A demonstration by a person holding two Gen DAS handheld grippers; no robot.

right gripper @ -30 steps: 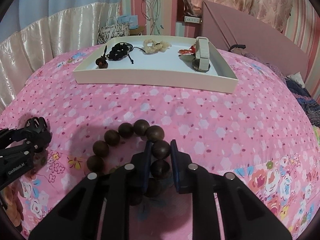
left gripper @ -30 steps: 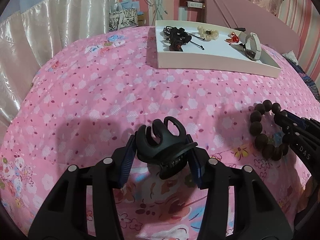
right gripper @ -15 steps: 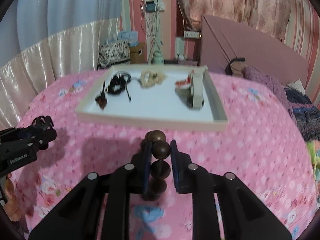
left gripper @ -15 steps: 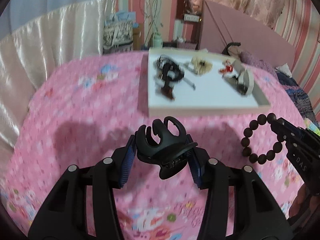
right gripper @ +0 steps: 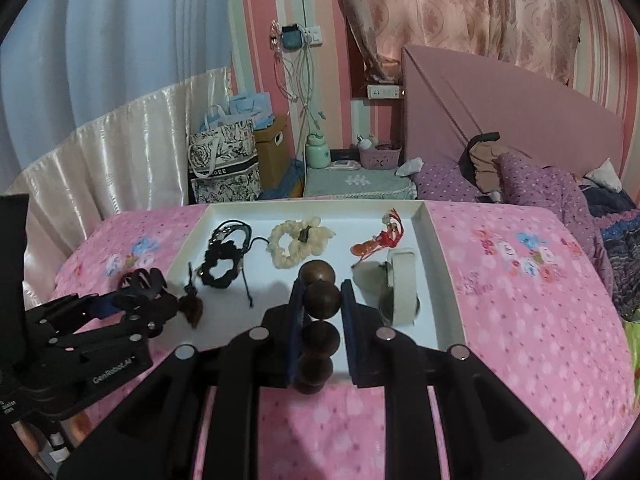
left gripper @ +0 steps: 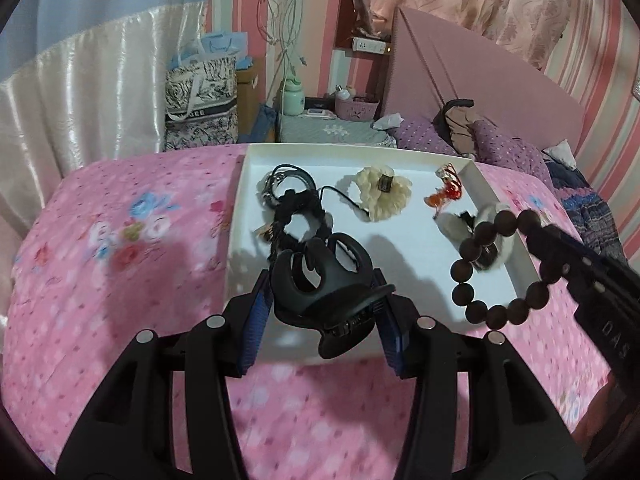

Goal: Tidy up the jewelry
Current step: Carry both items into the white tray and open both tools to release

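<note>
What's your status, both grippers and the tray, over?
Left gripper shut on black hair claw. Right gripper shut on brown bead bracelet. Both above white tray; bare patch near front, nothing blocking.

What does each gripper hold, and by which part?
Left gripper holds the black hair claw by its sides; right gripper holds the bead bracelet by one bead.

One tray [right gripper: 440, 264], two scrunchies [right gripper: 298, 240]

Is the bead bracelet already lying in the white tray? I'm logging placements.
No, the bead bracelet hangs from the right gripper, above the white tray.
</note>
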